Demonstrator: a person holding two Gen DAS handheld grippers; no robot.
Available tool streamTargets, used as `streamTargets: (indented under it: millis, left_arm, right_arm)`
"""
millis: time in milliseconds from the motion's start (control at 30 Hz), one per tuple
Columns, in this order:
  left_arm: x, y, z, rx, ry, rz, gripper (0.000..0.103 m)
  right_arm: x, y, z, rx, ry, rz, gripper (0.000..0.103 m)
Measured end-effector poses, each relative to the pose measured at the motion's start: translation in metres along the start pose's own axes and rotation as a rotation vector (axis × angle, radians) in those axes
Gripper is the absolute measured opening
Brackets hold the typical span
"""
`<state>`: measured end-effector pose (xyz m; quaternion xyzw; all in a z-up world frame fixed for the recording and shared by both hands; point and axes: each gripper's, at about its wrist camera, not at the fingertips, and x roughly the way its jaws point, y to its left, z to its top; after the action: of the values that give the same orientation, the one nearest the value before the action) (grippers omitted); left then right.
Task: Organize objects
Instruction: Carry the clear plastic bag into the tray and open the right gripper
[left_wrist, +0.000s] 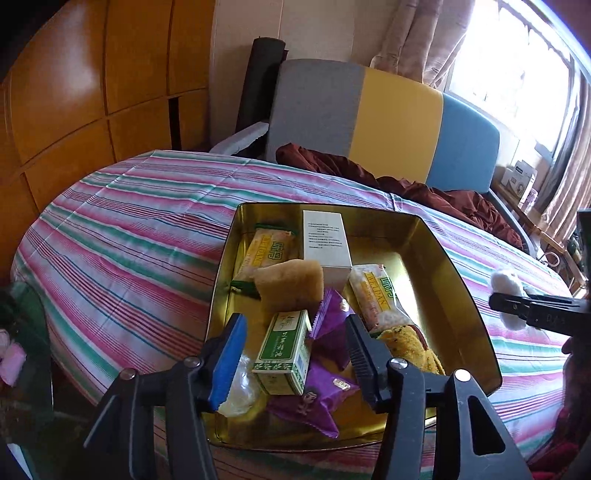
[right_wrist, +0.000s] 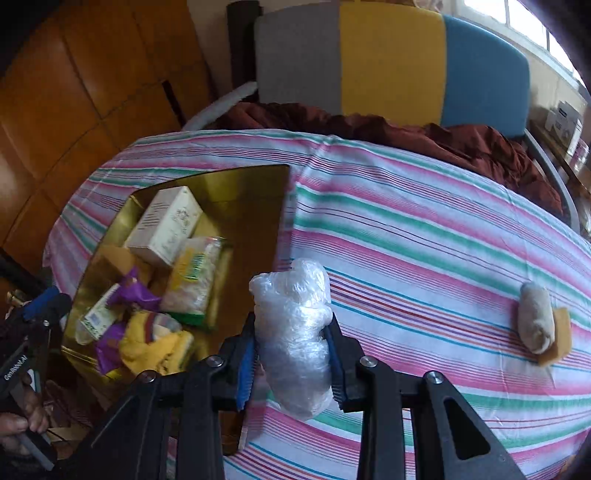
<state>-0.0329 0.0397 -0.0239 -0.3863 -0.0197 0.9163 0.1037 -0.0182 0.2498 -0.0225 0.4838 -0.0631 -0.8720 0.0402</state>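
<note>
A gold tin (left_wrist: 458, 280) sits on the striped cloth and holds a white box (left_wrist: 325, 240), a green box (left_wrist: 284, 350), purple packets (left_wrist: 317, 402), two yellow snack packs (left_wrist: 373, 295), a sponge (left_wrist: 288, 288) and a yellow cloth (left_wrist: 410, 343). My left gripper (left_wrist: 295, 354) is open and empty, held just above the tin's near end. My right gripper (right_wrist: 291, 354) is shut on a clear plastic-wrapped bundle (right_wrist: 295, 332), held above the cloth to the right of the tin (right_wrist: 251, 206). It also shows at the right edge of the left wrist view (left_wrist: 517, 302).
A beige roll on a sponge (right_wrist: 539, 325) lies on the cloth at the right. A grey, yellow and blue sofa (left_wrist: 391, 118) with a dark red blanket (left_wrist: 424, 184) stands behind the table. Wooden cabinets (left_wrist: 92, 92) are on the left.
</note>
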Motion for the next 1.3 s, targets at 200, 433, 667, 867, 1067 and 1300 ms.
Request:
streamTargets:
  millis: [200,433,667,867,1067,1300]
  left_arm:
    - [-0.003,0.011,-0.001,-0.018,-0.004,0.01,0.057]
    - [-0.001,0.023,-0.006,-0.046,0.004,0.024,0.058]
    - [0.001,0.029,-0.008,-0.054,0.008,0.039,0.06]
    - [0.0,0.024,-0.009,-0.042,0.009,0.043,0.063]
    - [-0.001,0.015,-0.008,-0.018,0.012,0.043,0.063]
    - [-0.005,0.0,-0.007,0.027,0.004,0.034,0.066]
  right_arm:
    - [0.019,0.055,0.01,-0.123,0.02,0.022,0.033]
    - [0.051,0.08,0.006,-0.202,0.09,-0.053,0.034]
    - [0.065,0.081,-0.006,-0.23,0.128,-0.097,0.046]
    - [0.052,0.075,-0.006,-0.207,0.082,-0.066,0.049]
    - [0.028,0.054,-0.005,-0.127,0.017,-0.005,0.049]
    - [0.006,0.014,-0.003,-0.021,-0.026,-0.008,0.049]
